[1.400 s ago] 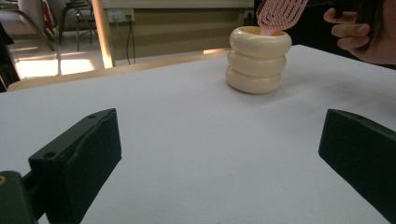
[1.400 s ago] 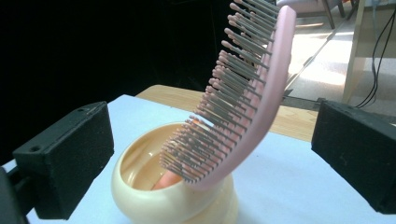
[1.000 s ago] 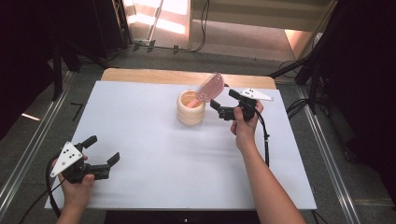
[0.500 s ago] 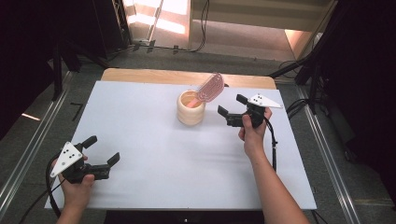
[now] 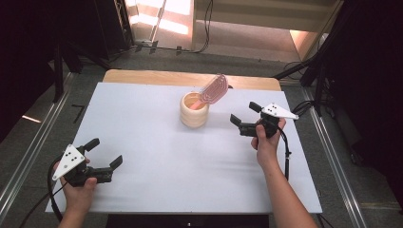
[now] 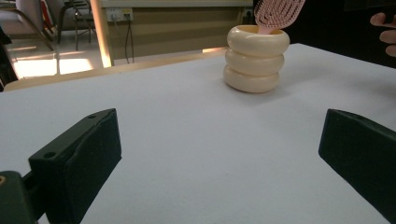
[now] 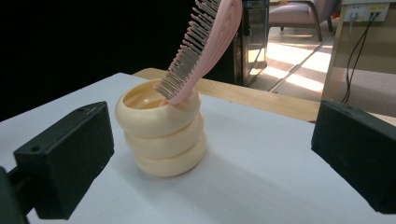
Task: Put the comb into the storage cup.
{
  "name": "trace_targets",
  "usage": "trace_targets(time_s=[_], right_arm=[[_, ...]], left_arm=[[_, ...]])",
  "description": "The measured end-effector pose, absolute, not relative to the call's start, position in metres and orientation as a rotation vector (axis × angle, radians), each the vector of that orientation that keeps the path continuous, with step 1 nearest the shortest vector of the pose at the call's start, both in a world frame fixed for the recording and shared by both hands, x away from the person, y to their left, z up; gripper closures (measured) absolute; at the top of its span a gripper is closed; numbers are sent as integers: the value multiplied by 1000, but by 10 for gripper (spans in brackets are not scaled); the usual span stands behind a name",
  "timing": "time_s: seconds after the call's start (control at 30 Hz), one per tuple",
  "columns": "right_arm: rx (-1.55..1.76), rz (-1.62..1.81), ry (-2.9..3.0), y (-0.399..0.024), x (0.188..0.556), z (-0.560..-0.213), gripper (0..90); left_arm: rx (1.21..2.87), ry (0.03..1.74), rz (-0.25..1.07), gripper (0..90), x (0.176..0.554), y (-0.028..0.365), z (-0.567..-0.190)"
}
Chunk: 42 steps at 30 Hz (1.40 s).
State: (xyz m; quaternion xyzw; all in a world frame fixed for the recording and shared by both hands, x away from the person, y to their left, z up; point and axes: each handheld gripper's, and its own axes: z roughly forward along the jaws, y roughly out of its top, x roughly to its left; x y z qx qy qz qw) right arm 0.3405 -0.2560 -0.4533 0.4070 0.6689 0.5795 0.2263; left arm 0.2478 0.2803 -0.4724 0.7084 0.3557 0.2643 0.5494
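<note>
a pink hairbrush (image 5: pixel 214 89) is seen standing handle-down, tilted, in a cream ribbed holder (image 5: pixel 194 110) near the far middle of the white table (image 5: pixel 142 123). the right gripper (image 5: pixel 245 117) is held just beside the holder, jaws spread and empty. the left gripper (image 5: pixel 105 154) is held well apart at the near left, jaws likewise spread.
</note>
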Motion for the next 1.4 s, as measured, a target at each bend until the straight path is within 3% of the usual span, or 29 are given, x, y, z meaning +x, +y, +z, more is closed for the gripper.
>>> trace_targets(time_s=[1.4], right_arm=[[1196, 1538, 1771, -319, 270, -481, 0]], left_arm=[[1693, 833, 620, 0, 246, 275, -473]])
